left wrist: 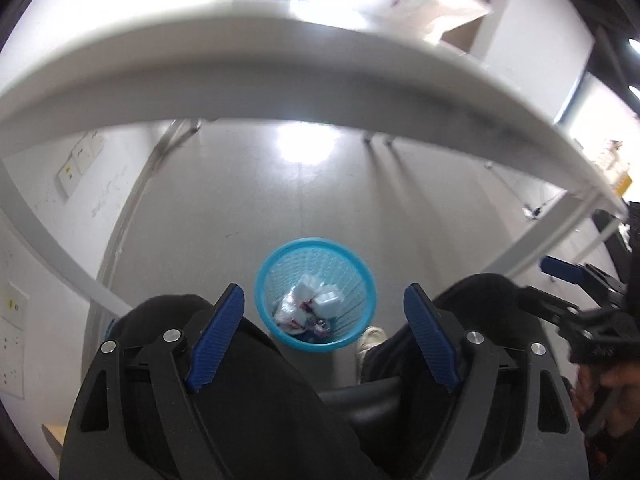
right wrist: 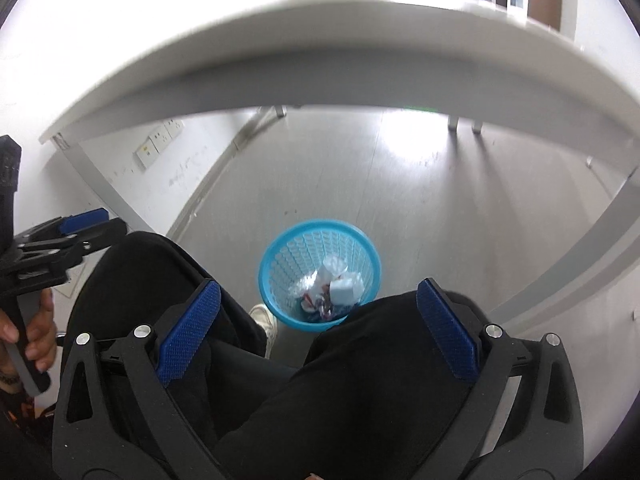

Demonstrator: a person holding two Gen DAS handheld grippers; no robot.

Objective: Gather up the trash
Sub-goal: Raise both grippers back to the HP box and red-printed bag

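A blue mesh trash basket stands on the grey floor under a white table, between a seated person's knees. Crumpled white paper and wrappers lie inside it. The same basket with its trash shows in the right wrist view. My left gripper hangs high above the basket, jaws wide open and nothing between the blue pads. My right gripper is likewise open and empty above the basket. Each gripper shows at the edge of the other's view: the right gripper and the left gripper.
The white table edge arches across the top, with white bags and a box on it. Table legs stand left and right. Black-trousered knees and a white shoe flank the basket. Wall sockets sit left.
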